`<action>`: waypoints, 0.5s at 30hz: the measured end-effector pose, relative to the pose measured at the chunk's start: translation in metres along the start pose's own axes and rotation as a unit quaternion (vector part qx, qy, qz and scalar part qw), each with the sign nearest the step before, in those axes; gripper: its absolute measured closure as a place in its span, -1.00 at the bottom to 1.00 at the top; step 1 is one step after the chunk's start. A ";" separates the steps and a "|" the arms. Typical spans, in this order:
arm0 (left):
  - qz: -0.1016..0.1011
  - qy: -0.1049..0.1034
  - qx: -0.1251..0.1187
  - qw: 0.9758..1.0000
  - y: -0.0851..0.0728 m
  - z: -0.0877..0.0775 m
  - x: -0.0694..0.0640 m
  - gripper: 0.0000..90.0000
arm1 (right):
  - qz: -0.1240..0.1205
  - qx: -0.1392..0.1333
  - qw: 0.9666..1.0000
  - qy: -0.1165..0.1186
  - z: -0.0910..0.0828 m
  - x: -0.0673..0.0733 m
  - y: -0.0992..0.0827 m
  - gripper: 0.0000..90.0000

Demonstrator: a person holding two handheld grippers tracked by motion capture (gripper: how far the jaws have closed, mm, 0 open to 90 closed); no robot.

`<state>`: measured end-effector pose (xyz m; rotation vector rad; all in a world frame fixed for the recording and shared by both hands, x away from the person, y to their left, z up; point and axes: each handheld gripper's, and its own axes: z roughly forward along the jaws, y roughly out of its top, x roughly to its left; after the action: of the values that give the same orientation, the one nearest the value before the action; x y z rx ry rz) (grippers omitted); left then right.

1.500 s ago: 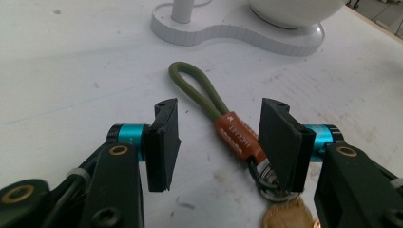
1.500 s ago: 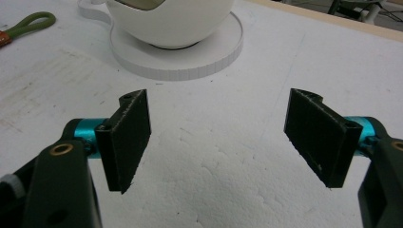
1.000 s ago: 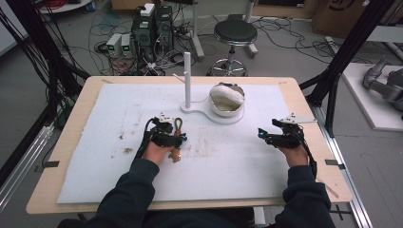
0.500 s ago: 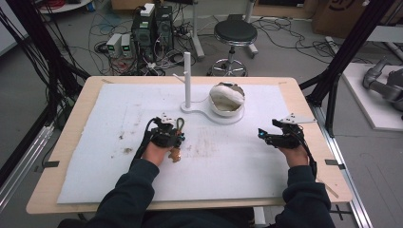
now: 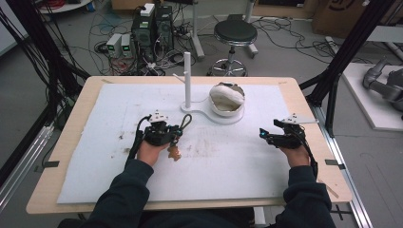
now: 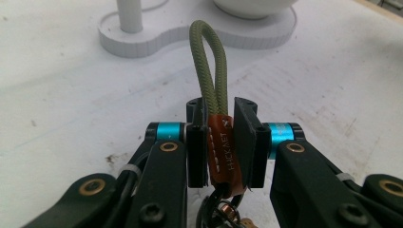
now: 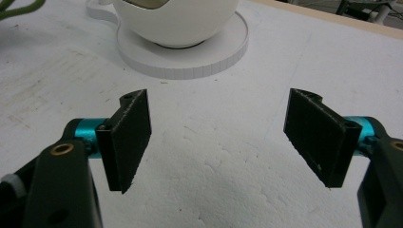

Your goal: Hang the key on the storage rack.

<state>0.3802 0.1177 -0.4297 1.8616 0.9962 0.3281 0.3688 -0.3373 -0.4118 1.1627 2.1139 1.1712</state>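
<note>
My left gripper (image 6: 221,108) is shut on a keychain. Its jaws have just been closing, and its pads now press a brown leather tab (image 6: 222,152) from both sides. An olive-green cord loop (image 6: 207,61) stands up out of the jaws. In the high view the left gripper (image 5: 176,133) is left of the mat's centre. The cord loop (image 5: 187,121) points toward the stand and a small brown piece (image 5: 174,153) hangs below. My right gripper (image 5: 264,136) rests at the mat's right side. Its jaws (image 7: 218,142) stand open over bare mat with nothing between them.
A white stand with an upright post (image 5: 187,78) and a round bowl (image 5: 227,99) on a flat base (image 6: 157,40) sits at the far middle of the white mat (image 5: 228,166). Several brown stains mark the mat near the left hand.
The left gripper has shifted only slightly in the high view, and the cord loop now sticks out ahead of it. The right hand has kept still.
</note>
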 end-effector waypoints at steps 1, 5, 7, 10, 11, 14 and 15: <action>-0.001 -0.002 -0.002 1.000 0.000 -0.002 0.002 0.68 | -0.002 0.000 1.000 0.000 0.000 0.000 0.000 -0.45; -0.009 -0.010 -0.030 0.999 0.001 -0.011 0.007 0.69 | 0.000 0.000 1.000 -0.001 0.000 0.000 0.000 -0.45; -0.009 -0.018 -0.046 0.999 0.003 -0.016 0.009 0.70 | -0.001 0.000 1.000 -0.002 0.000 0.001 0.000 -0.45; -0.009 -0.023 -0.068 0.997 0.005 -0.023 0.009 0.71 | -0.002 0.000 1.000 -0.002 0.000 0.001 0.000 -0.45; -0.009 -0.023 -0.075 0.997 0.006 -0.026 0.009 0.71 | -0.002 -0.001 1.000 -0.001 0.000 0.001 0.000 -0.45; -0.002 -0.030 -0.094 0.995 0.012 -0.034 0.009 0.72 | -0.002 0.001 1.000 -0.001 0.001 0.000 0.000 -0.45; -0.001 -0.032 -0.103 0.994 0.014 -0.037 0.009 0.72 | -0.001 0.001 1.000 -0.002 0.001 0.000 0.000 -0.45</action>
<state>0.3704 0.1453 -0.4012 1.6740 0.8857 0.3552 0.3689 -0.3370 -0.4126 1.1633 2.1140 1.1655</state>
